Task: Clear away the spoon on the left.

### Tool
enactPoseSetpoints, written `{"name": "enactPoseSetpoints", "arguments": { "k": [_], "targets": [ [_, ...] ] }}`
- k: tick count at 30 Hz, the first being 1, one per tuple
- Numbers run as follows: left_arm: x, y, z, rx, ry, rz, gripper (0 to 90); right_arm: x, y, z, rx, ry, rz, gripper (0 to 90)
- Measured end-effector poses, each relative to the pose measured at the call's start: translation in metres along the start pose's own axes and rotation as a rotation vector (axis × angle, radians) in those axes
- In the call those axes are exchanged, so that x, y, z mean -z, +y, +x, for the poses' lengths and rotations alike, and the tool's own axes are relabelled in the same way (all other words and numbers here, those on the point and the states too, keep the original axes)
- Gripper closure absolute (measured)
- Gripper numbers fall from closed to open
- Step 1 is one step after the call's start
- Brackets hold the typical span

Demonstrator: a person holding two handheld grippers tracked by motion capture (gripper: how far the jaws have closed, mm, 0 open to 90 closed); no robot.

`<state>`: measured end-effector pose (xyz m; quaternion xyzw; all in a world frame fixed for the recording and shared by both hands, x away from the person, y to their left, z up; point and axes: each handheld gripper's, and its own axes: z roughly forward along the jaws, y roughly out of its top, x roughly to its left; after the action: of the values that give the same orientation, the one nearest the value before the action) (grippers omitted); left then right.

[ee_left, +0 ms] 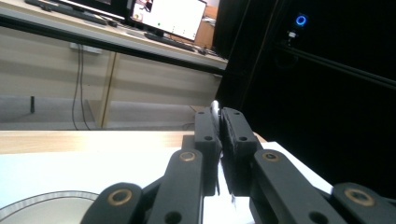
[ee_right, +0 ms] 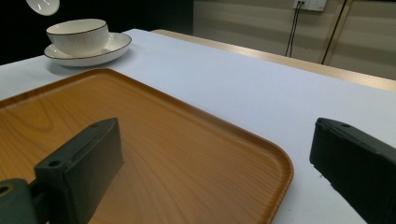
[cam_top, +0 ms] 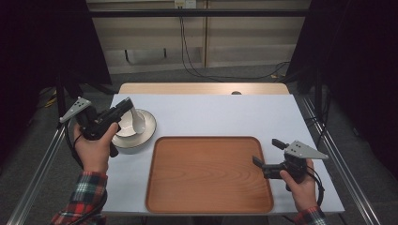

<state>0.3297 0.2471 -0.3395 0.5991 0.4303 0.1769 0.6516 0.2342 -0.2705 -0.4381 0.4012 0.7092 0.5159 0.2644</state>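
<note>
My left gripper (cam_top: 127,104) is shut on the handle of a white ceramic spoon (cam_top: 137,120), which hangs tilted over a white bowl (cam_top: 126,131). The bowl stands on a white plate (cam_top: 148,132) at the table's left. In the left gripper view the jaws (ee_left: 219,117) pinch the thin spoon handle (ee_left: 215,106), and the plate rim (ee_left: 42,201) curves below. The right gripper view has the spoon's scoop (ee_right: 42,5) above the bowl (ee_right: 77,35) and plate (ee_right: 116,45). My right gripper (cam_top: 267,152) stands open by the right edge of the wooden tray (cam_top: 209,173), nothing between its jaws (ee_right: 217,133).
The wooden tray (ee_right: 163,135) lies bare in the middle of the pale tabletop (cam_top: 225,115). A wooden strip (cam_top: 202,88) runs along the table's far edge. Cables (cam_top: 187,65) hang down the wall behind.
</note>
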Motion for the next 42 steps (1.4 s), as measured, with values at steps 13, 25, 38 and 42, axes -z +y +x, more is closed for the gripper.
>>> {"name": "enactPoseSetpoints", "arguments": {
  "k": [13,25,38,42],
  "targets": [
    [-0.001,-0.012,-0.011,-0.001,-0.054,0.035,85.3,-0.002,0.000,0.005,0.015,0.017,0.010,2.1],
    [0.002,-0.022,-0.021,-0.002,-0.096,0.049,85.4,-0.003,-0.001,0.008,0.022,0.024,0.016,2.2],
    [0.002,-0.030,-0.034,-0.014,-0.149,0.067,85.3,-0.001,0.000,0.008,0.028,0.027,0.014,2.2],
    [0.000,-0.034,-0.036,-0.023,-0.160,0.083,85.3,0.000,0.000,0.008,0.027,0.024,0.016,2.1]
  ]
}}
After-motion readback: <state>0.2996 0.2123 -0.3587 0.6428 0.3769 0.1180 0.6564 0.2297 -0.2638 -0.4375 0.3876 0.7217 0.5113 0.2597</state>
